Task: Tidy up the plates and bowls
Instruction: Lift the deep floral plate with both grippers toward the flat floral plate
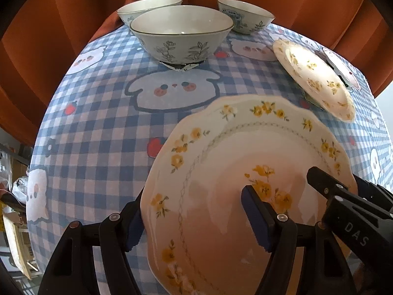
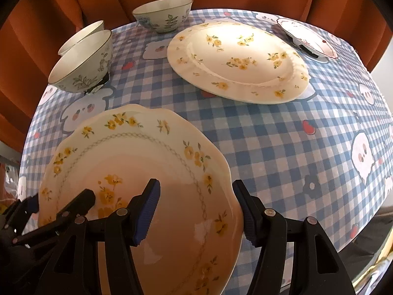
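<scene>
White letters "DAS" stand on the black body of the right gripper point(image 1: 331, 191), seen in the left wrist view just right of the near fingers point(image 1: 255, 211). Small print on the far bowl point(image 1: 245, 16) is unreadable.

I take the held plate point(image 1: 245, 172) as my landmark, nearest me over the table point(image 1: 98, 135). Beyond it and to the right lies a second plate point(image 2: 238, 59), flat on the table. Farther right of that, at the far edge, sits a third plate point(image 2: 309, 36). Beyond my plate to the left stands a bowl point(image 1: 181, 32), another bowl point(image 1: 147, 7) just behind it, and a third bowl point(image 1: 245, 14) stands apart, between them and the second plate.
</scene>
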Motion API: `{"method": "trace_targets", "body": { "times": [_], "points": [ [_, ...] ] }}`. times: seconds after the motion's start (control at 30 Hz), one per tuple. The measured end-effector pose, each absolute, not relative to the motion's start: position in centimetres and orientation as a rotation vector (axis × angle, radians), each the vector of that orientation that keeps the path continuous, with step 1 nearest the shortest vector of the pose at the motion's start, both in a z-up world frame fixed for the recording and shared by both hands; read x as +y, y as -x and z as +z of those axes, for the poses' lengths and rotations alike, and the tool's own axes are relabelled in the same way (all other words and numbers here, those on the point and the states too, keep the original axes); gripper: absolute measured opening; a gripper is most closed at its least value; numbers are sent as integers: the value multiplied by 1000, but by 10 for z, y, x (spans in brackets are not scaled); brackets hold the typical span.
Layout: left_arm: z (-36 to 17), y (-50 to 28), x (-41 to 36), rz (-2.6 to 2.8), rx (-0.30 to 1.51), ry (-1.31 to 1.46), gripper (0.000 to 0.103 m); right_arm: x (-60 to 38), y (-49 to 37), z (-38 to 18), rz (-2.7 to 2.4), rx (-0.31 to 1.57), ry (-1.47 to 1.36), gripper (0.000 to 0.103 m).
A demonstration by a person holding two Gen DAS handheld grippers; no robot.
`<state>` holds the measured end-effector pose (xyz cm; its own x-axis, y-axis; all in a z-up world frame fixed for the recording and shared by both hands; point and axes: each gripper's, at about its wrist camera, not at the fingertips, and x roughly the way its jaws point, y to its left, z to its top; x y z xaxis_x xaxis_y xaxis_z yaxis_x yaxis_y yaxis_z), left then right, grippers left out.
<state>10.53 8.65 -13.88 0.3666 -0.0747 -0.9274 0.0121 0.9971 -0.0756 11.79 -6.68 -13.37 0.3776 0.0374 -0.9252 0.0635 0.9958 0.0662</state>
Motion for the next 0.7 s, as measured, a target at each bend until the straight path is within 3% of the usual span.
{"method": "trace_targets", "body": {
  "times": [0.53,0.7],
  "points": [
    [-137,-120,88,-14,1210,77,79,-69,-138,-144,7,1246,-141,65],
    [-123,-116,83,-9,1191,53,88,-68,-139,-121,31,1188,-105,66]
  ]
}}
